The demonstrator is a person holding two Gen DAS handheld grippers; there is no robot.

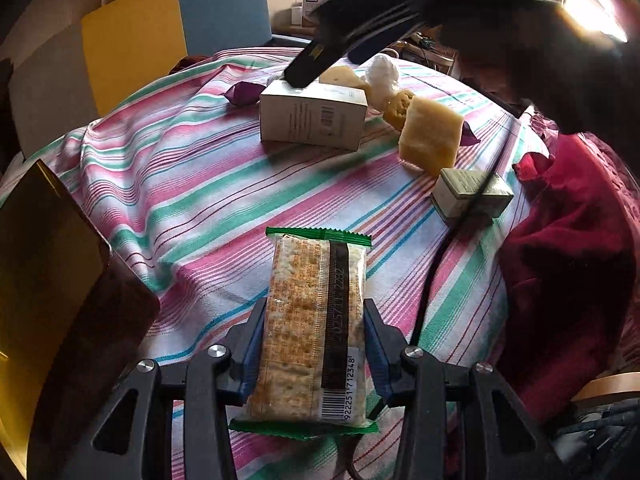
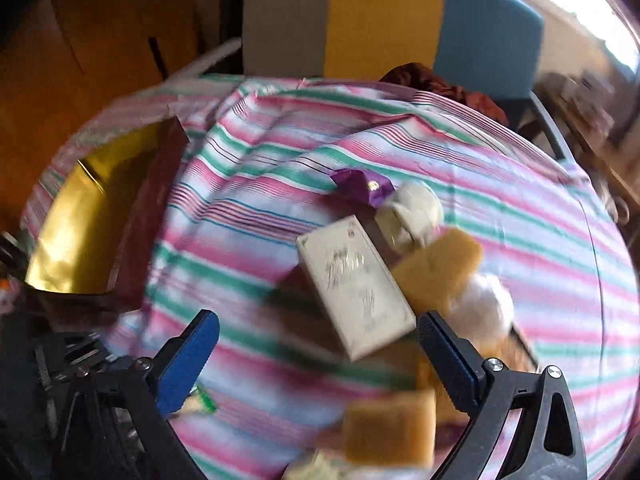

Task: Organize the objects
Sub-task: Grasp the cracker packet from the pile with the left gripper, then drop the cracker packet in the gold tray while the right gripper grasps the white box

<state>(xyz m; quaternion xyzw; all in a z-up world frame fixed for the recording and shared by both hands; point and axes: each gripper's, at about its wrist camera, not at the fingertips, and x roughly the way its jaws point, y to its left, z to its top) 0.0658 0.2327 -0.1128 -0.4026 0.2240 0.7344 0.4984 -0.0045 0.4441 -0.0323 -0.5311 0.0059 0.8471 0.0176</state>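
Striped cloth (image 1: 192,184) in pink, green and white covers the surface, with a yellow-and-blue chair back (image 1: 176,28) beyond it at 11 o'clock. Cracker packet (image 1: 312,332), green-edged and barcode up, is clamped lengthwise by the left hand-held gripper (image 1: 314,344); both blue pads press its long sides, a hold that judging by its overhang keeps the packet level for carrying. Gold-lined box (image 1: 52,280) stands open at 9 o'clock of the packet, probably the container meant to receive items. White carton (image 1: 316,116) lies at 12 o'clock, well apart from the packet, with yellow sponge-like blocks (image 1: 430,136) at 1 o'clock, a small green-and-white box (image 1: 472,194) at 2 o'clock under a black cable, and a purple wrapper (image 1: 242,92) behind the carton. Right hand-held gripper (image 2: 318,338), seen blurred in its own view, has its fingers wide apart with nothing between the pads; the white carton (image 2: 356,284) sits just ahead of it at 12 o'clock, a placement that suggests the carton is the next pick. Red fabric (image 1: 568,248) borders the surface at 3 o'clock.
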